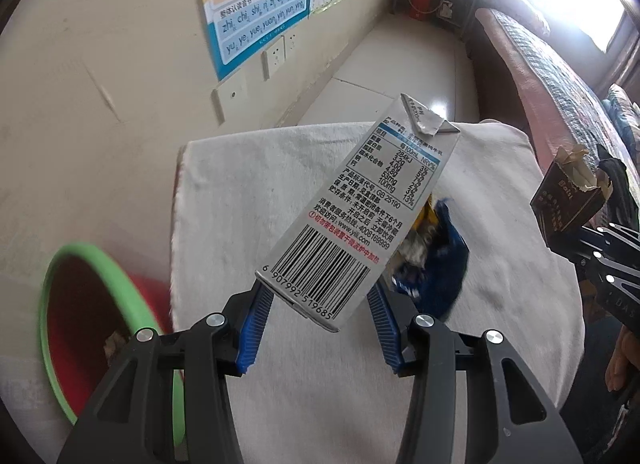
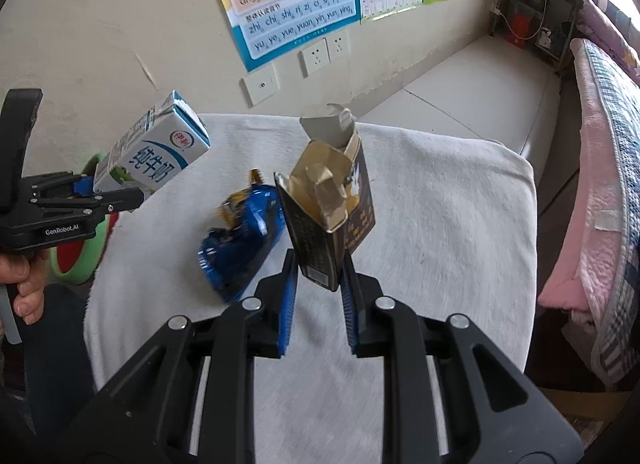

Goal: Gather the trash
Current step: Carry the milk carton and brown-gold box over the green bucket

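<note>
Currently held: milk carton [image 1: 352,200], grey-white, barcode side up, top flap torn; clamped at its base in left gripper [image 1: 320,304], lifted clear above white cloth [image 1: 224,200], presumably for carrying to green-rimmed red bin [image 1: 60,304] nearby. Cigarette pack [image 2: 328,216], dark, lid torn open, gold liner showing; pinched narrowly in right gripper [image 2: 318,284]. Remaining on cloth: crumpled blue wrapper [image 2: 240,240].
</note>
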The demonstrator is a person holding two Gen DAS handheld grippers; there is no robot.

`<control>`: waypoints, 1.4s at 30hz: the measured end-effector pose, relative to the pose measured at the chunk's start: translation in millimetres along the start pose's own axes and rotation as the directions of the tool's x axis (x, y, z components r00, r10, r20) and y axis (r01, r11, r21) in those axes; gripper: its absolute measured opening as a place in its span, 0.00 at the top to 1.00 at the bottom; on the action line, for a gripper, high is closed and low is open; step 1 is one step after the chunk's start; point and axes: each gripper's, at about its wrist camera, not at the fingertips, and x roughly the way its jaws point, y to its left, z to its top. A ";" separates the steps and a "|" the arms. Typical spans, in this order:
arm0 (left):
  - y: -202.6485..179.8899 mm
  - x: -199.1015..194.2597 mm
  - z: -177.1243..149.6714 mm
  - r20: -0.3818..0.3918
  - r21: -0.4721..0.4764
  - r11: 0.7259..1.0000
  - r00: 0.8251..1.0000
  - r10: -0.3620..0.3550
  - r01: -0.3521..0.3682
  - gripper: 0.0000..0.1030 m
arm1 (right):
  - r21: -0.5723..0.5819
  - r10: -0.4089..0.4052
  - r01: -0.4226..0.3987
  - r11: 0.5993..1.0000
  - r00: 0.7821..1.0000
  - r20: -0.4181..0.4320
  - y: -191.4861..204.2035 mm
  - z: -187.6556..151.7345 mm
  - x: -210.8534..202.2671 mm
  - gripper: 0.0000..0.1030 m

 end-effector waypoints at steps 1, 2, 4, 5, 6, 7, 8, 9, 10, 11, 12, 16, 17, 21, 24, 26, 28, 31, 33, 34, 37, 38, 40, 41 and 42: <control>0.4 -5.4 -4.1 0.003 -0.004 1.000 1.000 -0.002 0.002 0.56 | -0.001 0.000 0.000 1.000 1.000 0.005 2.8 -0.4 -3.1 0.80; 1.1 -9.6 -7.5 0.007 -0.007 1.000 1.000 -0.002 0.002 0.56 | -0.001 0.002 -0.002 1.000 1.000 0.010 5.4 -2.0 -6.8 0.80; 3.7 -21.8 -15.0 0.018 -0.014 1.000 1.000 0.000 0.000 0.56 | 0.000 0.012 -0.012 1.000 1.000 0.022 11.4 -5.4 -16.1 0.80; 5.2 -27.1 -17.8 0.024 -0.019 1.000 1.000 -0.001 0.002 0.56 | -0.002 0.012 -0.012 1.000 1.000 0.028 14.7 -6.6 -20.5 0.80; 5.9 -31.8 -20.4 0.030 -0.022 1.000 1.000 -0.001 0.002 0.56 | -0.006 0.013 -0.012 1.000 0.999 0.035 18.3 -8.0 -25.7 0.80; 7.6 -38.1 -23.6 0.039 -0.026 1.000 0.999 0.000 0.001 0.56 | -0.009 0.017 -0.016 1.000 0.999 0.042 23.0 -8.1 -30.4 0.80; 9.9 -44.3 -26.8 0.047 -0.031 1.000 0.999 0.001 0.001 0.56 | -0.011 0.022 -0.021 1.000 0.999 0.047 26.2 -8.2 -33.6 0.80; 11.8 -49.3 -29.5 0.053 -0.036 0.999 0.999 0.002 0.000 0.56 | -0.017 0.024 -0.023 1.000 0.998 0.052 30.8 -7.5 -36.6 0.80; 13.4 -53.2 -31.7 0.058 -0.038 0.999 0.998 0.004 -0.002 0.56 | -0.025 0.026 -0.024 0.999 0.998 0.060 36.7 -7.4 -40.2 0.80; 15.1 -57.3 -34.1 0.062 -0.040 0.999 0.998 0.005 -0.003 0.56 | -0.029 0.030 -0.028 0.999 0.997 0.066 41.2 -8.3 -43.2 0.80; 18.6 -61.1 -37.0 0.066 -0.044 0.999 0.998 0.006 -0.003 0.56 | -0.031 0.036 -0.034 0.999 0.997 0.070 45.6 -8.6 -45.5 0.80; 33.3 -77.6 -47.8 0.081 -0.057 0.998 0.996 0.025 -0.021 0.56 | -0.042 0.063 -0.060 0.997 0.994 0.085 69.1 -9.7 -53.1 0.80; 36.9 -81.2 -49.6 0.084 -0.062 0.998 0.996 0.030 -0.025 0.56 | -0.049 0.067 -0.063 0.997 0.994 0.089 75.7 -9.3 -54.4 0.80; 60.1 -94.4 -59.9 0.099 -0.096 0.994 0.994 0.055 -0.045 0.56 | -0.079 0.101 -0.094 0.992 0.991 0.088 104.2 -5.0 -54.5 0.80; 79.1 -103.9 -68.1 0.108 -0.131 0.990 0.991 0.075 -0.061 0.56 | -0.112 0.129 -0.119 0.987 0.988 0.086 129.5 0.4 -53.0 0.80; 91.7 -109.4 -73.1 0.113 -0.154 0.985 0.990 0.089 -0.071 0.56 | -0.134 0.147 -0.135 0.982 0.986 0.083 145.1 4.0 -51.2 0.80; 105.3 -114.5 -79.1 0.115 -0.180 0.980 0.988 0.103 -0.082 0.56 | -0.154 0.165 -0.152 0.976 0.983 0.078 160.7 7.8 -48.9 0.80; 124.1 -121.3 -87.4 0.115 -0.212 0.972 0.986 0.124 -0.097 0.56 | -0.186 0.194 -0.178 0.966 0.978 0.072 185.8 13.2 -46.7 0.79; 135.8 -124.9 -92.0 0.116 -0.236 0.966 0.984 0.133 -0.103 0.56 | -0.194 0.219 -0.203 0.960 0.974 0.064 199.7 18.2 -43.9 0.79; 144.4 -127.3 -96.3 0.114 -0.254 0.961 0.984 0.138 -0.105 0.56 | -0.197 0.232 -0.217 0.956 0.971 0.057 206.9 20.5 -41.8 0.79; 162.1 -133.4 -102.9 0.115 -0.283 0.952 0.981 0.153 -0.115 0.56 | -0.218 0.254 -0.239 0.946 0.966 0.045 229.5 25.8 -37.4 0.79; 167.0 -135.1 -104.6 0.115 -0.292 0.949 0.981 0.157 -0.118 0.56 | -0.227 0.261 -0.246 0.942 0.964 0.040 237.1 27.8 -35.6 0.79; 178.5 -138.4 -108.5 0.113 -0.312 0.942 0.980 0.165 -0.123 0.56 | -0.243 0.271 -0.255 0.936 0.962 0.032 249.6 30.3 -32.7 0.79; 182.3 -139.7 -109.8 0.113 -0.320 0.939 0.979 0.169 -0.125 0.56 | -0.249 0.276 -0.261 0.933 0.961 0.028 255.5 31.9 -31.3 0.79; 187.6 -140.8 -111.7 0.112 -0.329 0.936 0.978 0.174 -0.128 0.56 | -0.255 0.281 -0.266 0.930 0.960 0.024 261.3 33.1 -29.7 0.79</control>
